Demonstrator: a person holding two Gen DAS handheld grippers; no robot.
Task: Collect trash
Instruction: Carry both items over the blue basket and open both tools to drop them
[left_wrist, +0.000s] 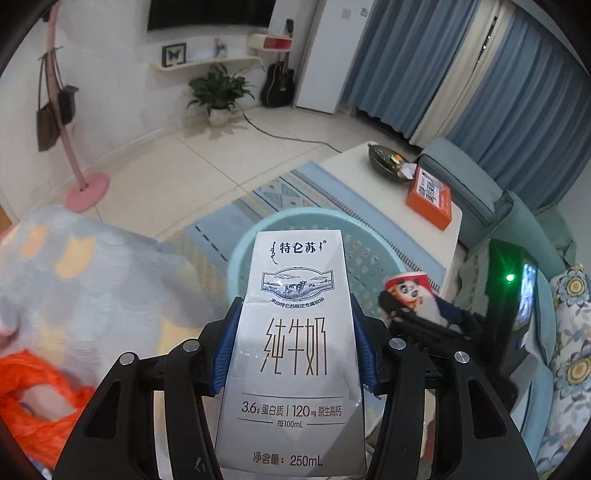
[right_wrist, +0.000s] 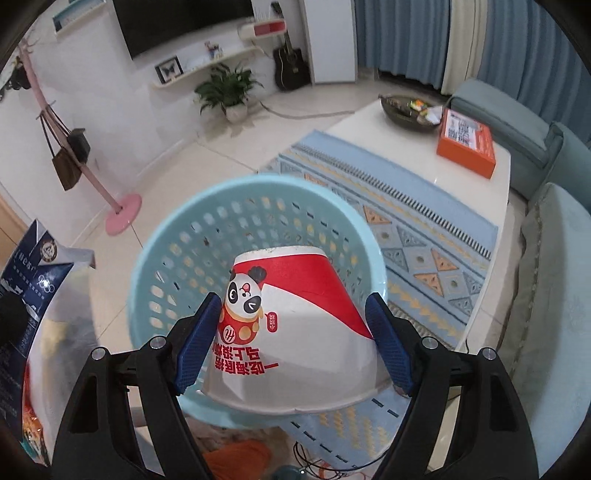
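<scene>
Milk carton (left_wrist: 295, 354) fills the near view — left gripper (left_wrist: 293, 350) clamped on its sides, blue pads pressing. Right gripper (right_wrist: 295, 343) holds the paper noodle bowl (right_wrist: 291, 328) upside down, pads against its wall. Both items hang above the pale blue basket (right_wrist: 155, 266), which looks empty inside — nothing dropped in yet. Left to do, by my reading: release both. Farther out, the coffee table (right_wrist: 369, 147) carries an orange box (right_wrist: 467, 146) and a dish of wrappers (right_wrist: 410, 110), possibly more trash.
</scene>
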